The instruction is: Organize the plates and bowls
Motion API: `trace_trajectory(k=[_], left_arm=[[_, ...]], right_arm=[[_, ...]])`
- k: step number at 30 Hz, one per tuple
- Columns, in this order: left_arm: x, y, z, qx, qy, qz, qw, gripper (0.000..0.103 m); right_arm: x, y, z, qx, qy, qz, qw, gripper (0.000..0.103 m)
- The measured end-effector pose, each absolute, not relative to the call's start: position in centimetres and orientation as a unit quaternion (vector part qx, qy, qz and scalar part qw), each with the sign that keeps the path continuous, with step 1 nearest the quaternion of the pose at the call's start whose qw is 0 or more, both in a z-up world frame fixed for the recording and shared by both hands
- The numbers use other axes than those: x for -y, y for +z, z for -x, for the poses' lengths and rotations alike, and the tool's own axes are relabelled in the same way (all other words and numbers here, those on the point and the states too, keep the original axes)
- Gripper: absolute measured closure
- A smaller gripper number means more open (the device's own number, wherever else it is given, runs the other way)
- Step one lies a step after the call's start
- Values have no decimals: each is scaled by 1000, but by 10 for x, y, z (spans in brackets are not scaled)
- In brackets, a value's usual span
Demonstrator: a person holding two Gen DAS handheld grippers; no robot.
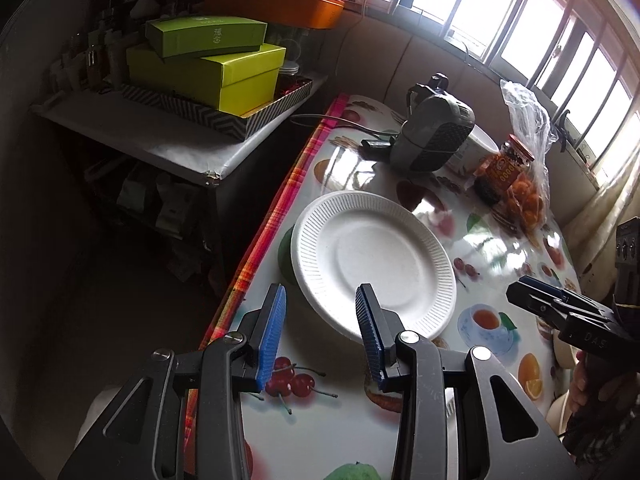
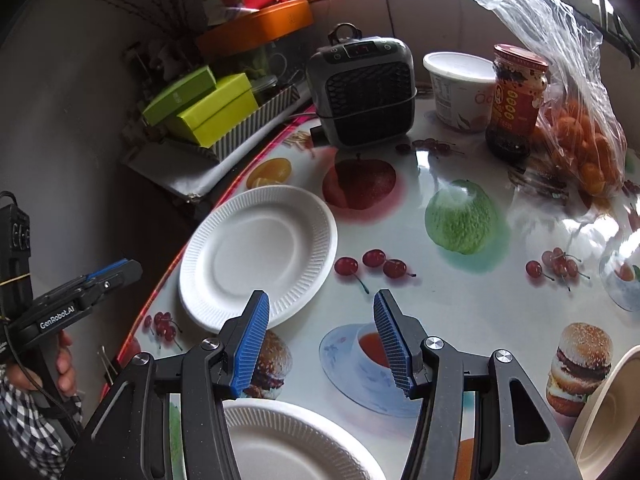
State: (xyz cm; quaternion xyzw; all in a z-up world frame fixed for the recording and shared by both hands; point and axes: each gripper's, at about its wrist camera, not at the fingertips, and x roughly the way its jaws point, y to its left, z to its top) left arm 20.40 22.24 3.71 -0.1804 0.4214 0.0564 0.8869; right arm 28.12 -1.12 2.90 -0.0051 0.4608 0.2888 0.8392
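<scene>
A white ridged paper plate point(image 1: 372, 260) lies on the fruit-print table near its left edge; it also shows in the right wrist view point(image 2: 258, 256). My left gripper point(image 1: 320, 308) is open and empty, hovering just in front of this plate's near rim. My right gripper point(image 2: 320, 316) is open and empty, above the table to the plate's right. A second white paper plate point(image 2: 288, 444) lies under the right gripper's body. A cream bowl's rim point(image 2: 604, 412) shows at the lower right. The right gripper also appears in the left wrist view point(image 1: 516, 290), and the left gripper in the right wrist view point(image 2: 134, 268).
A grey fan heater point(image 2: 362, 92), a white tub point(image 2: 460, 88), a sauce jar point(image 2: 516, 100) and a plastic bag of oranges point(image 2: 580, 136) stand at the table's far side. A side shelf with green boxes point(image 1: 208, 68) stands left of the table.
</scene>
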Motion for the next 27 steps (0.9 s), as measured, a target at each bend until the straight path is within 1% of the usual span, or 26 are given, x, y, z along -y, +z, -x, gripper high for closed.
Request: trace_trajectory(k=[7,14,19,21,24,26,27], left_arm=[[-230,27,-221,-428,52,178,885,65],[-240,16,-236,-439,55,194,875,65],[-247,10,-246,-440,57,202,873,65],[-250,6,-250,-443,60,207,870,65],[-252,2,-255,-446,61,213,867,65],[-251,-1,-257,-449,60,212,866,65],[-251,-2,-259,-451,59,211,865,65]], right_arm=[[2,15,-302,-477,288,-3,830,49],[0,2,-327,-503,280,-55,816,49],[-6,-4,-331,-511,288,-52,808,49],[-7,-7,-333,-516,286,-54,805,50],[-7,-11,-337,-520,285,-60,803,56],[-8,-13,-340,-523,285,-60,801,62],[-9,-14,-341,-525,285,-59,800,62]])
